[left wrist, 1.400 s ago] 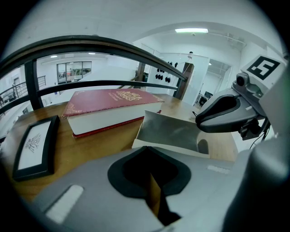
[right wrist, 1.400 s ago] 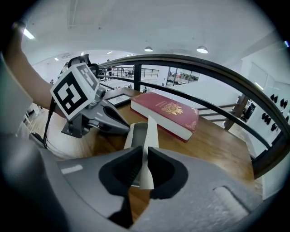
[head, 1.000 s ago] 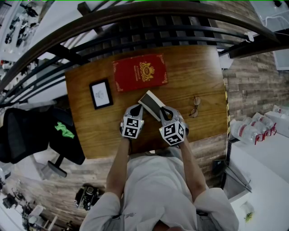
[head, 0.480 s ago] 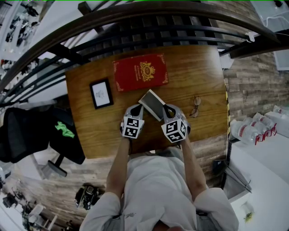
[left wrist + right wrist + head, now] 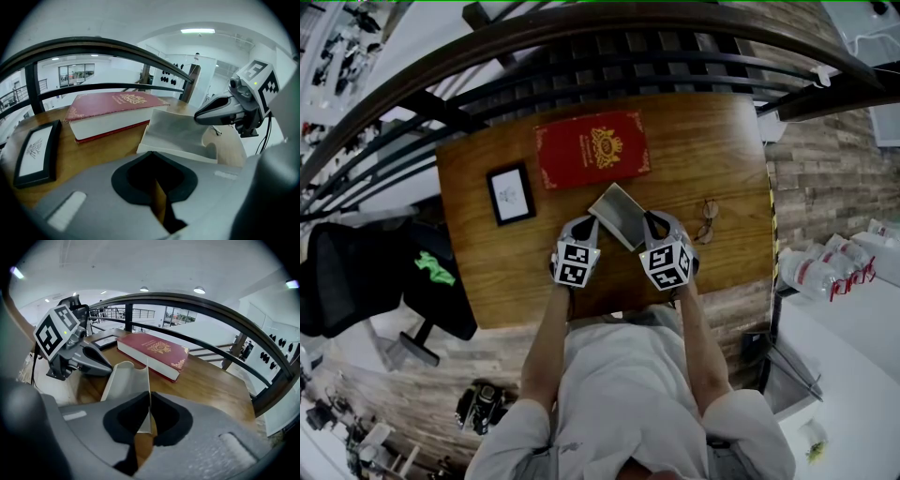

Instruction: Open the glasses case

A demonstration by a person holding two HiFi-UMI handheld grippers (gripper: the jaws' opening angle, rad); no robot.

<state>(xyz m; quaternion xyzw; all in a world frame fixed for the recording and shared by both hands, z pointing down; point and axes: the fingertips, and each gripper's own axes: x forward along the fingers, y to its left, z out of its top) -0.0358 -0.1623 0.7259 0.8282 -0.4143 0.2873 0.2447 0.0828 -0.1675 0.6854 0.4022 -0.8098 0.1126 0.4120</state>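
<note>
Glasses case (image 5: 617, 216) may skid on the worktop (image 5: 712, 150) or its lid (image 5: 176, 131) slip free: right tongs (image 5: 652, 224) clamp only its thin edge, left tongs (image 5: 588, 226) closed together alongside.

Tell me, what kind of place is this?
Probably an upstairs landing in an office-like building: a wooden table sits against a curved dark railing, with a bright white hall beyond it and a black office chair beside the table.
</note>
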